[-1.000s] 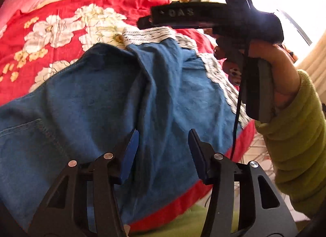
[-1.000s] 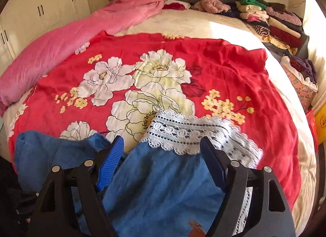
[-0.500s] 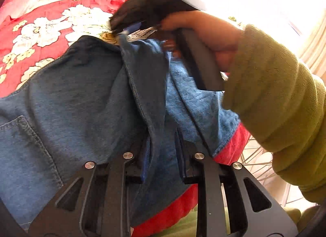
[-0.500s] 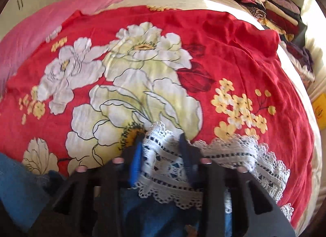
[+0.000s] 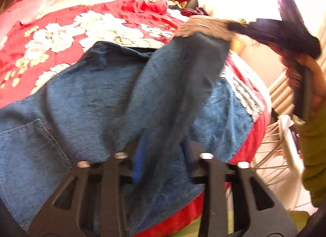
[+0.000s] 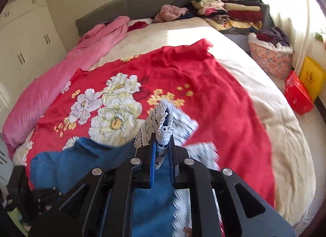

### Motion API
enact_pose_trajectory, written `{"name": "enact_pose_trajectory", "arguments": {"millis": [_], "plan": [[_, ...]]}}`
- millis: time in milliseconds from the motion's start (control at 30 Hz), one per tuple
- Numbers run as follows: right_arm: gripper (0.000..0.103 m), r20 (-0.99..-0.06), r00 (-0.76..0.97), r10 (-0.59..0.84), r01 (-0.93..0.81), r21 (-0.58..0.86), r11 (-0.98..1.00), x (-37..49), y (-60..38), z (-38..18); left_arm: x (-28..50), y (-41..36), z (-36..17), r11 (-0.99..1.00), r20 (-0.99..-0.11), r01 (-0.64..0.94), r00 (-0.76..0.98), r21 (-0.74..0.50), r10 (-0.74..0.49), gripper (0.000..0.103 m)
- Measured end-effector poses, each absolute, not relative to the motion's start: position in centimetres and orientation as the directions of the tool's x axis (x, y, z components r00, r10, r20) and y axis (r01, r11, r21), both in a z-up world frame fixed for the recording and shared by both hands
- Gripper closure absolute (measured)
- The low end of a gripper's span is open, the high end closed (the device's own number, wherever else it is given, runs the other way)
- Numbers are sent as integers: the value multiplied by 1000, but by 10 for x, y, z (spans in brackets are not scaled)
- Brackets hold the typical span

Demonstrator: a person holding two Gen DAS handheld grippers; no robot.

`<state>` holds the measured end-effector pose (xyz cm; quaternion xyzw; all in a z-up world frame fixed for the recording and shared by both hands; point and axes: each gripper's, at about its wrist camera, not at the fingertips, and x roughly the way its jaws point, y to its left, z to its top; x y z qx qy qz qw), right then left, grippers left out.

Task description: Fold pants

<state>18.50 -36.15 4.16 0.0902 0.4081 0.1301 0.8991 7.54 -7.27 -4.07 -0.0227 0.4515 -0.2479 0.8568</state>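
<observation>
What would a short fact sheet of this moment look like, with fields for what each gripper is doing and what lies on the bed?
garment: blue denim pants with white lace hem
left gripper: closed on a raised fold of the pants
right gripper: shut on the lace hem, lifting that leg off the bed
surface: red floral blanket over a cream bed
also there: pink quilt, stacked folded clothes
</observation>
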Motion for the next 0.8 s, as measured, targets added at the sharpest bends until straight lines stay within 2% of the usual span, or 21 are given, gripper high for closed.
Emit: {"name": "enact_pose_trajectory", "arguments": {"millis": [33,267,533,800], "plan": [[93,-714,625,315,-148,288,946,175,-370,39,83,-76,-42,874,-762,411,469,-259,-447,102],[93,-743,564,361,-76,389,918,115,-399,9,59,-78,-20,875,-755,476,542,-85,-368,103],[93,-765,521,379,-13,437,899,80,-414,-24,49,-81,-37,864,-798,498,488,-78,-353,103],[93,-793,495,356,8,413,911,73,-419,-37,34,-95,-41,840,-811,540,469,-50,-350,103]]}}
